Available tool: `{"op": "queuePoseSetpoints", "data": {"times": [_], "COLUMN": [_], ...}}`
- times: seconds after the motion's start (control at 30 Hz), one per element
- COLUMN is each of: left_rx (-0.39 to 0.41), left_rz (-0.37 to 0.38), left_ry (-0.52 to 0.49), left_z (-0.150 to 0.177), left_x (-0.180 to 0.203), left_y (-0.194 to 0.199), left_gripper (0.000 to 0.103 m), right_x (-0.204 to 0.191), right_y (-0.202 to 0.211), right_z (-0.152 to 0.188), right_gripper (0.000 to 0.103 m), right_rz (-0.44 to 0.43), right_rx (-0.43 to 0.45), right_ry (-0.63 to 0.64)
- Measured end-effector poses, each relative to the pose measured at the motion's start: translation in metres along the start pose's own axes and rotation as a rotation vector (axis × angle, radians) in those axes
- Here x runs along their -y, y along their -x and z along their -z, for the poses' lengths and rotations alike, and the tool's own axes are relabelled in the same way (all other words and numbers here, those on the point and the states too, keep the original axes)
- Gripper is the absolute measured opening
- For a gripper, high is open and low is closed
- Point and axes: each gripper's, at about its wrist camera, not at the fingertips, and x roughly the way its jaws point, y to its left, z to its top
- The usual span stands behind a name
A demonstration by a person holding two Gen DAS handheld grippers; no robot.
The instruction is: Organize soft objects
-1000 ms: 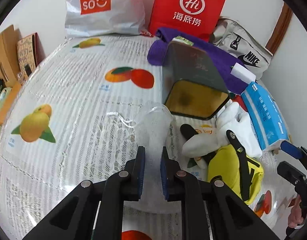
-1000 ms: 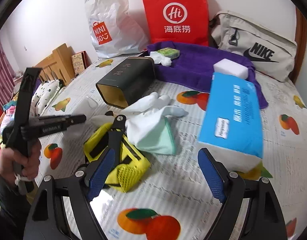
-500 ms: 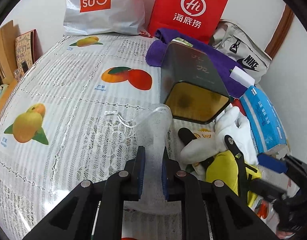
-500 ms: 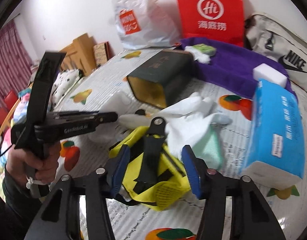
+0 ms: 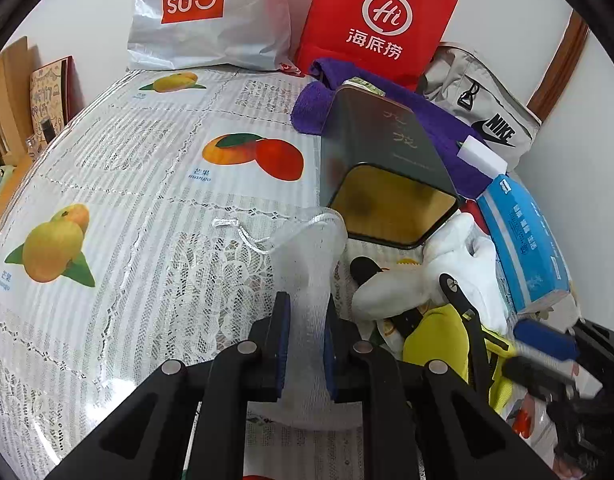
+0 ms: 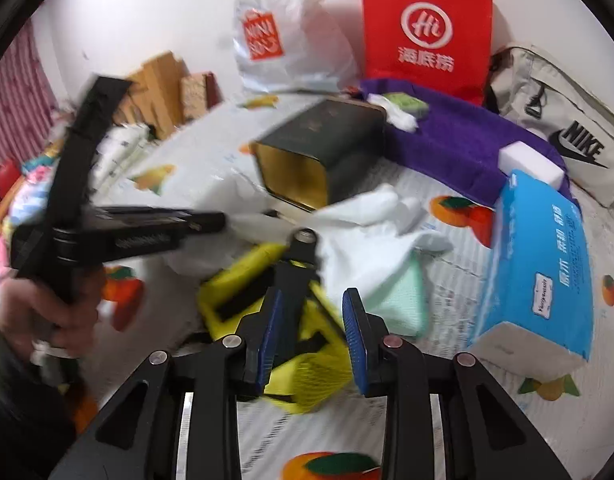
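My left gripper (image 5: 305, 312) is shut on a sheer white drawstring pouch (image 5: 307, 248), whose mouth stands open just in front of a dark tin (image 5: 383, 160) lying on its side. Right of the pouch lie a white glove (image 5: 411, 284) and a yellow mesh bag (image 6: 319, 372) with black straps. My right gripper (image 6: 311, 308) is over that yellow bag. Its jaws are closing with the bag's strap and mesh between them, and the pads do not clearly press on it. A pale green cloth (image 6: 399, 300) lies under the glove (image 6: 371, 212).
A blue tissue pack (image 6: 547, 260) lies to the right, with a white sponge (image 6: 527, 160) on a purple towel (image 6: 459, 132) behind it. A red paper bag (image 6: 423, 28), a Miniso bag (image 5: 203, 12) and a Nike bag (image 6: 579, 144) line the wall. A fruit-print cloth (image 5: 147, 200) covers the table.
My right gripper has swung left from the tissue pack's side to over the yellow bag, and its jaws have narrowed a lot. The left gripper keeps its hold on the pouch, unmoved.
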Motion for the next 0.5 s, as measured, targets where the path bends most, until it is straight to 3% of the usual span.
{"op": "queuePoseSetpoints", "data": {"times": [0.23,0.33,0.4,0.5], "left_rx": [-0.005,-0.005,-0.005,-0.007], "left_rz": [0.012,0.011,0.01,0.011], "left_ry": [-0.001,-0.002,-0.001,-0.001], "left_z": [0.002,0.003,0.004,0.004], "left_x": [0.0,0.0,0.0,0.0], "left_y": [0.003,0.003,0.003,0.004], "left_gripper": [0.014,0.014,0.014,0.014], "right_x": [-0.01,-0.008,-0.005,0.002], "right_y": [-0.029,-0.033,-0.037,-0.031], "right_z": [0.003,0.004,0.004,0.004], "right_gripper": [0.032,0.031,0.023,0.021], "right_rz": [0.06,0.058,0.06,0.031], "right_rx": [-0.068,-0.054,-0.044,-0.028], "right_ry": [0.017,-0.003,-0.016,-0.037]}}
